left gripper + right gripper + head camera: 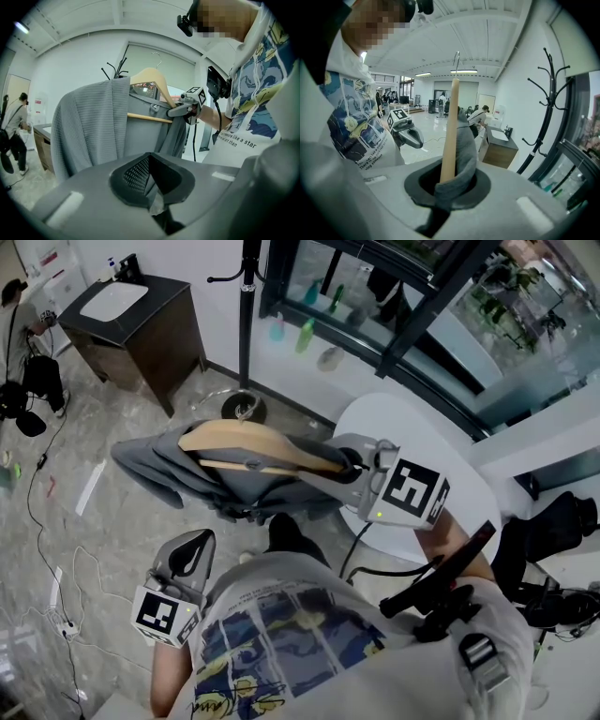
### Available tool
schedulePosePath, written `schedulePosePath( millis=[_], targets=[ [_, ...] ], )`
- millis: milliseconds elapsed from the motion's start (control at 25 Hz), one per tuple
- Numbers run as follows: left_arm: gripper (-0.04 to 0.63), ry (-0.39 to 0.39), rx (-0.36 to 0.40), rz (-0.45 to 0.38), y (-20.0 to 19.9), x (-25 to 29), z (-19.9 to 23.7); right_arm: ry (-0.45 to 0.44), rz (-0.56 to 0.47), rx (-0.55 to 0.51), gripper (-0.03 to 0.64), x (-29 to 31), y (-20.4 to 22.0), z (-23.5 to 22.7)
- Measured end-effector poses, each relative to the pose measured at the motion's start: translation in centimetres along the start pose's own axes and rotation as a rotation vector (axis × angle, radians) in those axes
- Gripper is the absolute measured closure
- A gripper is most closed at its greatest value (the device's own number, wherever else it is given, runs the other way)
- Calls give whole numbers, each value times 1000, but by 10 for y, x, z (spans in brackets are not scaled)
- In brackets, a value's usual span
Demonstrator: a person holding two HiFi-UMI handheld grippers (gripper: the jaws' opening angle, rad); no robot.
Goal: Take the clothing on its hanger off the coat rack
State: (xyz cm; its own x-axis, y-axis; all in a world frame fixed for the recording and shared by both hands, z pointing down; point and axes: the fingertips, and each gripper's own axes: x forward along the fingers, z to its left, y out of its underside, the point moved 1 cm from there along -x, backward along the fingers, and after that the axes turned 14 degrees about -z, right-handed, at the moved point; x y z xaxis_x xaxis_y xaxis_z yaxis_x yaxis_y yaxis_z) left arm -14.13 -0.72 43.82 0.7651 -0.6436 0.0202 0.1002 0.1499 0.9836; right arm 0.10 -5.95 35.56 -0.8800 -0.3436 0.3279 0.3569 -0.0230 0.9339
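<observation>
Head view: the right gripper (pixel 345 465) clamps one end of the pale wooden hanger (pixel 246 440), which carries the grey knitted garment (pixel 164 465) off the black coat rack (pixel 248 315), on the person's side of it.

Left gripper view: the left gripper (pixel 151 180) has its jaws together with nothing between them. The white printed shirt (pixel 243 136) reads "like a star".

Right gripper view: hanger and cloth are pinched between the jaws.

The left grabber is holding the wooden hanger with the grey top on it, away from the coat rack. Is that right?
Not quite. It is the right gripper that is shut on the wooden hanger with the grey top, as the right gripper view shows. The left gripper holds nothing. The rest is right: the hanger is away from the coat rack.
</observation>
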Motion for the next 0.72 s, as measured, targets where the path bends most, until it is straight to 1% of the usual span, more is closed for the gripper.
schedulePosePath(
  millis=[720],
  targets=[
    [594, -5, 5, -12, 1, 1, -1, -1, 8, -18, 612, 1, 1, 0]
  ],
)
